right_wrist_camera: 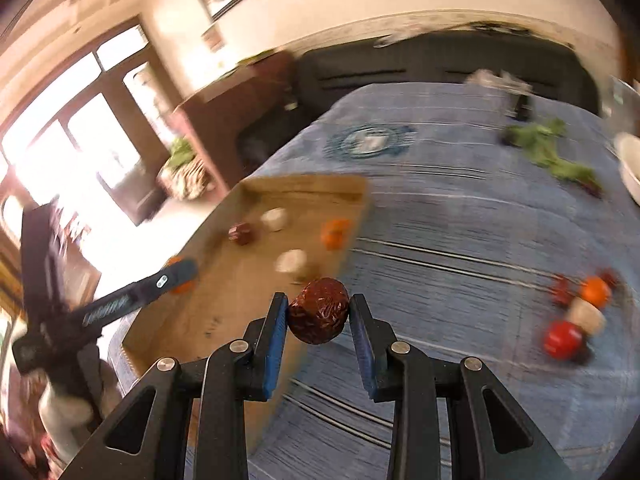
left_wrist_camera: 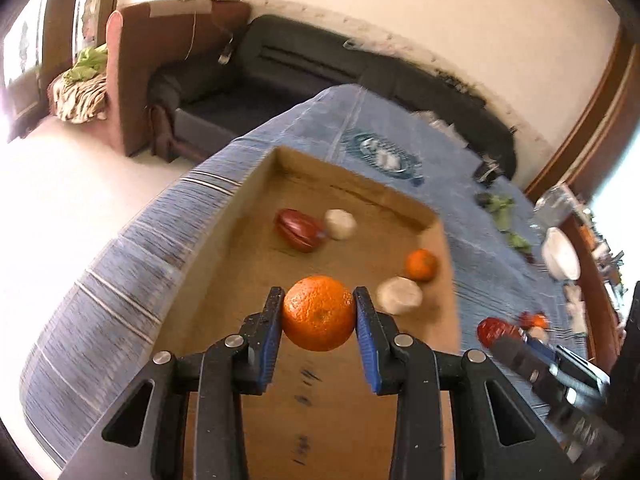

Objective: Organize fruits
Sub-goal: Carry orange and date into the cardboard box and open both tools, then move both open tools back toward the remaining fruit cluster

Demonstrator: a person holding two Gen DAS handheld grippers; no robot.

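My left gripper (left_wrist_camera: 319, 306) is shut on an orange (left_wrist_camera: 319, 313) and hangs above the near part of a shallow cardboard box (left_wrist_camera: 256, 184). Inside the box lie a dark red fruit (left_wrist_camera: 299, 229), two whitish round pieces (left_wrist_camera: 340, 224) (left_wrist_camera: 399, 295) and a small orange (left_wrist_camera: 421, 265). My right gripper (right_wrist_camera: 319, 312) is shut on a wrinkled dark red fruit (right_wrist_camera: 319, 310), over the box's right edge (right_wrist_camera: 352, 216). The left gripper (right_wrist_camera: 168, 280) also shows in the right wrist view, over the box. More loose fruits (right_wrist_camera: 580, 312) lie on the cloth at the right.
A blue striped cloth (right_wrist_camera: 460, 220) covers the table. Green leaves (right_wrist_camera: 548, 152) and a white bowl (left_wrist_camera: 560, 252) sit at its far right. A dark sofa (left_wrist_camera: 304, 64) and a brown armchair (left_wrist_camera: 132, 80) stand behind the table. The right wrist view is motion-blurred.
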